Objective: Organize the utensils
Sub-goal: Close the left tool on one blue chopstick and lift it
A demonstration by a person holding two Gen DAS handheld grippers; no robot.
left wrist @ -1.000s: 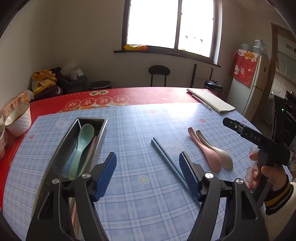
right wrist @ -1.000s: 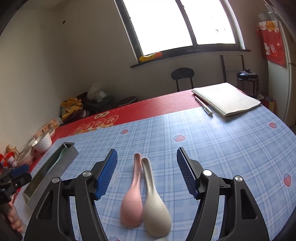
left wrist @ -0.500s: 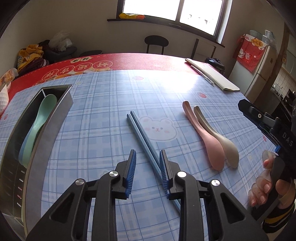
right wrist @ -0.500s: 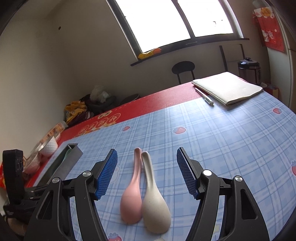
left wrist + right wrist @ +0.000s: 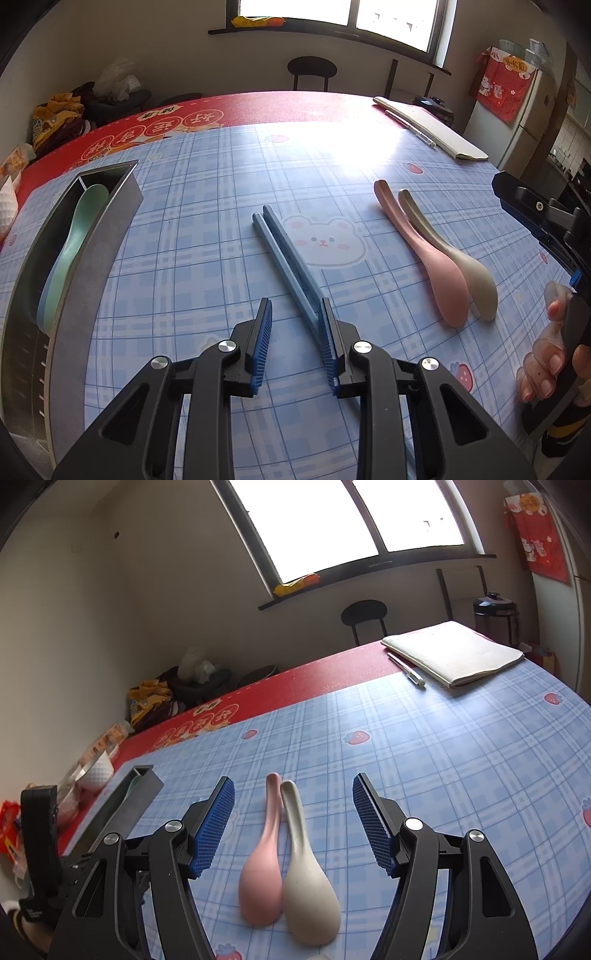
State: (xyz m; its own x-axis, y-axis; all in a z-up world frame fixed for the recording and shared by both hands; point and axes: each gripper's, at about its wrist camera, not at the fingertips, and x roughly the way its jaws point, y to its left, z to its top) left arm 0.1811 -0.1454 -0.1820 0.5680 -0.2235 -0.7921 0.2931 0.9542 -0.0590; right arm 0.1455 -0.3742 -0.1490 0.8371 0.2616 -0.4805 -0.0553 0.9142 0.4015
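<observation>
Two blue chopsticks (image 5: pixel 286 260) run under the half-closed left tool (image 5: pixel 295 314), their near ends hidden; two spoons (image 5: pixel 288 860) lie between the wide-apart right tool (image 5: pixel 293 794).

Blue chopsticks (image 5: pixel 284 258) lie flat mid-tabletop, pink spoon (image 5: pixel 424 254) and beige spoon (image 5: pixel 454 258) side by side right, green spoon (image 5: pixel 74 236) in the metal tray (image 5: pixel 103 236) left.

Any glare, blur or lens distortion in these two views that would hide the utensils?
Left wrist view: window glare washes out the far tablecloth, but the blue chopsticks and pink spoon stay sharp; the metal tray bows with fisheye curvature. Right wrist view: the window is blown out, the pink and beige spoon evenly lit, no motion blur.
</observation>
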